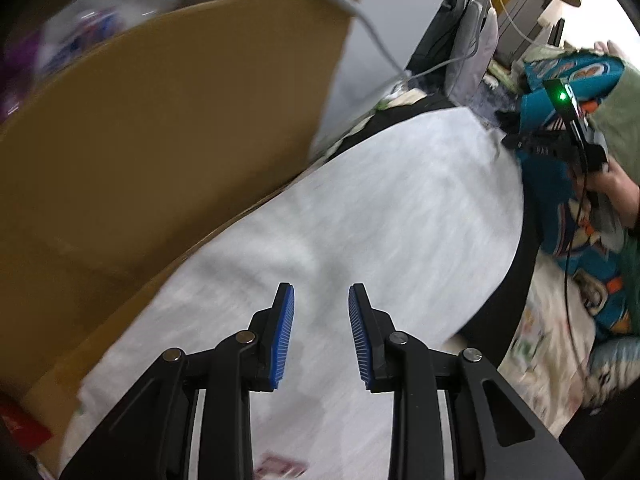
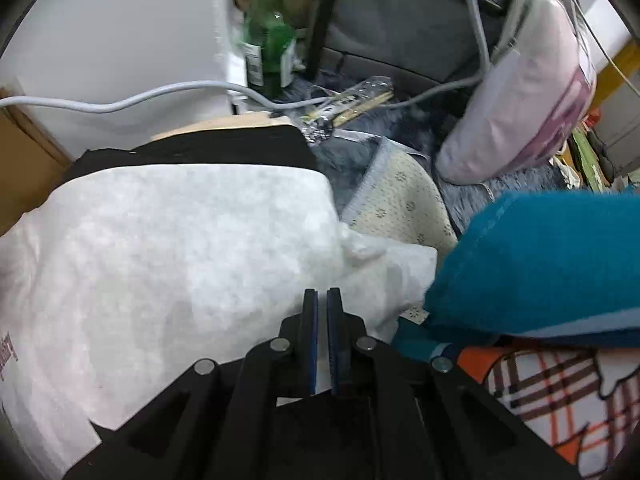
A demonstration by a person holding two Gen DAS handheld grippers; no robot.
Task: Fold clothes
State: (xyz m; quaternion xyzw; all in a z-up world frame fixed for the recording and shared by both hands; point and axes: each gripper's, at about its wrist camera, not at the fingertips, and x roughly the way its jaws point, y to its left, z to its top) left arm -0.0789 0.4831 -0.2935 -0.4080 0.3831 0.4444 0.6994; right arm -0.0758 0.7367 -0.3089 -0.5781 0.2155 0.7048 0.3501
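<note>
Green bottles (image 2: pixel 269 44), cardboard box (image 1: pixel 160 128)

A cluttered room in a home: two green glass bottles (image 2: pixel 268 52) stand by a white wall, a pink pillow (image 2: pixel 524 104) leans near a fluffy blue rug (image 2: pixel 380 136), a cartoon-print blanket (image 1: pixel 568 208) lies about, and a cardboard box (image 1: pixel 160 128) crowds the side.
</note>
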